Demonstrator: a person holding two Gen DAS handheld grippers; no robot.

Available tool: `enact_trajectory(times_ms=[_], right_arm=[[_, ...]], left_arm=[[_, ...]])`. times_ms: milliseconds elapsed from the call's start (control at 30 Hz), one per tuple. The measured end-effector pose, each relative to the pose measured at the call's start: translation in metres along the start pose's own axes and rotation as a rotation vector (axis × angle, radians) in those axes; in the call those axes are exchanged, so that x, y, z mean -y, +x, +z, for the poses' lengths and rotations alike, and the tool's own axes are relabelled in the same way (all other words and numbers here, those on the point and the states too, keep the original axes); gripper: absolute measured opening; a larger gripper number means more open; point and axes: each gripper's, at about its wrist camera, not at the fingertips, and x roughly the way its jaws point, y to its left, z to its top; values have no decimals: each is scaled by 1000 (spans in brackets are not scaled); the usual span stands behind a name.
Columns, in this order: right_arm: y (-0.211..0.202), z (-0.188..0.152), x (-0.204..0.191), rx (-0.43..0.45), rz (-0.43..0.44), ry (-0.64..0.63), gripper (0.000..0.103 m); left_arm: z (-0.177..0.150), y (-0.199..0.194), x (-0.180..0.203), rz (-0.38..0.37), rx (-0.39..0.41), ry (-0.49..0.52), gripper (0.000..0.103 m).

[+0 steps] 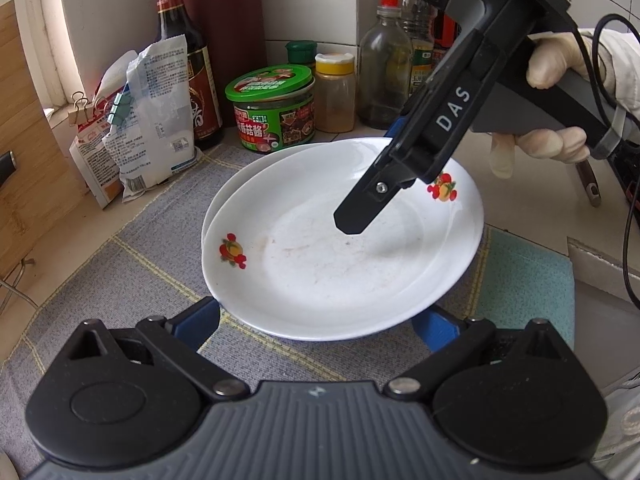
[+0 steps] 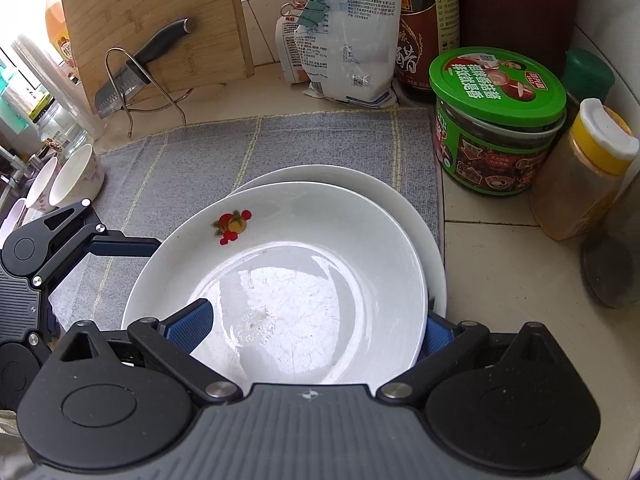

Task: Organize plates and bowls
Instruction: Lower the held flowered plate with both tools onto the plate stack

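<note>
Countertop: "DAS"-marked right hand-held gripper

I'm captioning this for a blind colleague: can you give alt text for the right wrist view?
The right gripper straddles the near rim of a fruit-printed white plate lying on a second plate on a grey mat, with condiment jars to the right.

A white fruit-printed plate is lying on a second plate over the grey mat. The right hand-held gripper is reaching over the plate's far rim; the left hand-held gripper is flanking its near rim, spread wide. A green-lidded jar is standing behind the plate.
</note>
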Motion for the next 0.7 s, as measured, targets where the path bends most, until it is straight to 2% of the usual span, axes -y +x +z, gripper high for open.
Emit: enact_trajectory(times_ms=[700], right_arm=[[-10,-7,-11,-11,-81,-1,103]], left_arm=[[-2,1,4,-6,23,-4,102]])
